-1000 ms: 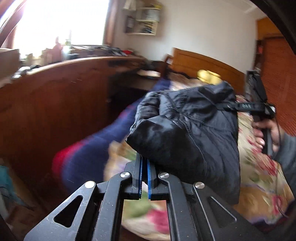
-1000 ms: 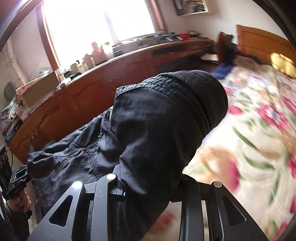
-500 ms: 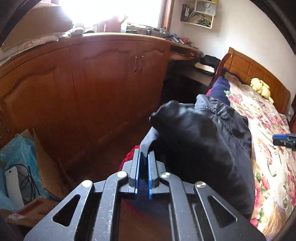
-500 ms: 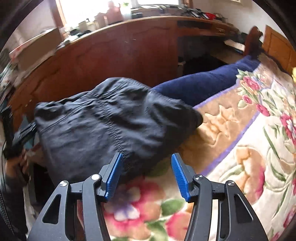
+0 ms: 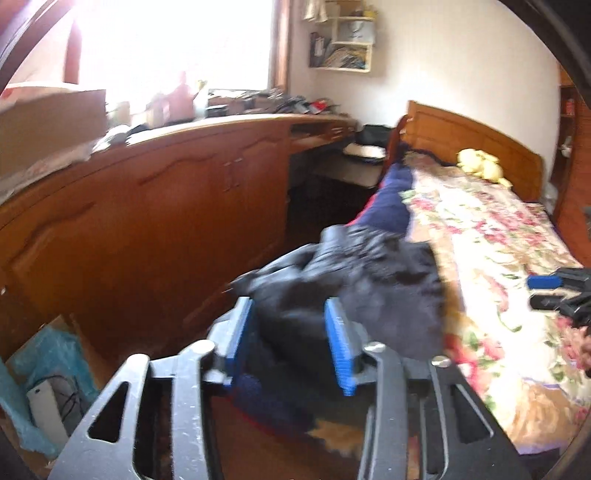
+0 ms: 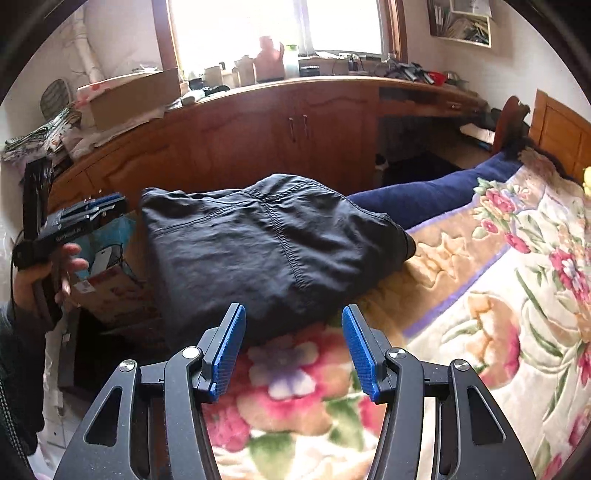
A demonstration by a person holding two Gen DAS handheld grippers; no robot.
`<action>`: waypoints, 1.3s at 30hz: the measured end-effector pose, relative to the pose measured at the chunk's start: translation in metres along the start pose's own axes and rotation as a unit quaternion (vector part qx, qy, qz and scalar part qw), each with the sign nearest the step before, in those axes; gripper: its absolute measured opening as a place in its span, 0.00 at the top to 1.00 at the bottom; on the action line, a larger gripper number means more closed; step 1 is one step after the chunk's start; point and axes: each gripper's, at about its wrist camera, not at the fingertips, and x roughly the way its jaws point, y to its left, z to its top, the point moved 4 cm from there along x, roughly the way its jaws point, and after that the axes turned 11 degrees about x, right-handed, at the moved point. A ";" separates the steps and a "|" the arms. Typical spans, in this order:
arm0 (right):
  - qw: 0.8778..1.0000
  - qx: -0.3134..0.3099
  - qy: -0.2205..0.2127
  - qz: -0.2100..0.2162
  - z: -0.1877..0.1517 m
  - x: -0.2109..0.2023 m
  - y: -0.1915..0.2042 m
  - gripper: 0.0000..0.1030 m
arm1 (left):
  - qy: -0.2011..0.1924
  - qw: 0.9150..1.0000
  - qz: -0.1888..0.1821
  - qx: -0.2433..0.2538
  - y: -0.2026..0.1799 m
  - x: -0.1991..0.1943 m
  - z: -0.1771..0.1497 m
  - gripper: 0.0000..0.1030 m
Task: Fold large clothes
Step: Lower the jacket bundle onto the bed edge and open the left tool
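Left tool [image 5: 291, 345] has released; jacket [image 6: 273, 251] lies folded, bunched.

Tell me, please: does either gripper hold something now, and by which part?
Nothing is held. The left gripper and right gripper are both open; the dark garment lies free on the bed.

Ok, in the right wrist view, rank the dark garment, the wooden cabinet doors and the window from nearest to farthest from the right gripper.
1. Dark garment: just ahead of the right gripper, on the bed edge.
2. Wooden cabinet doors: behind the garment.
3. Window: above the counter, farthest.
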 end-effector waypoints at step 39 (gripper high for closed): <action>0.990 0.073 -0.092 -0.073 -0.102 -0.149 -0.022 0.29 | 0.038 0.995 -0.057 0.068 -0.135 -0.005 -0.007 0.20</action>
